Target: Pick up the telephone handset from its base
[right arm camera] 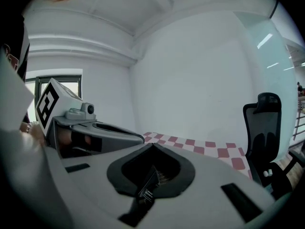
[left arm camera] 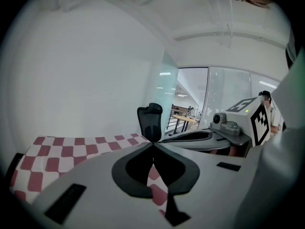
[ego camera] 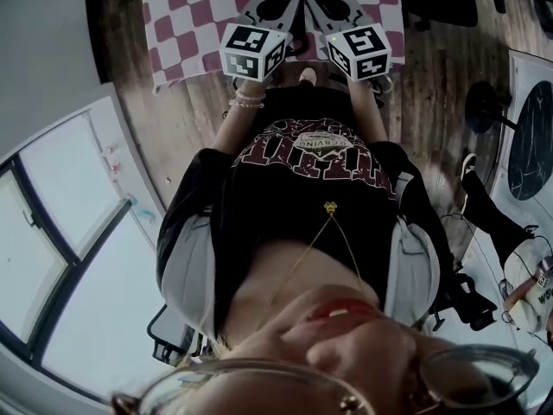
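My left gripper (left arm camera: pixel 153 144) and right gripper (right arm camera: pixel 152 146) are squeezed closed, holding nothing. Pushed ahead like this, they might just bump the phone.

White walls (left arm camera: pixel 95 80), wood floor (ego camera: pixel 173 119), checkered tbl (ego camera: pixel 186 24), blk chair (left arm camera: pixel 150 120)

Worktop cloth (ego camera: pixel 186 24): dark red and white checks. Floor (ego camera: pixel 164 119): brown wood grain. Left gripper (left arm camera: pixel 153 143) and right gripper (right arm camera: pixel 152 144): pale grey shells, black inner pads. Marker cubes (ego camera: pixel 253 52): white faces, black square patterns. Shirt (ego camera: pixel 302 188): black, red-and-white print. Office chair (left arm camera: pixel 150 120): black. Wall (left arm camera: pixel 86 80): white, perhaps faintly green near glass.
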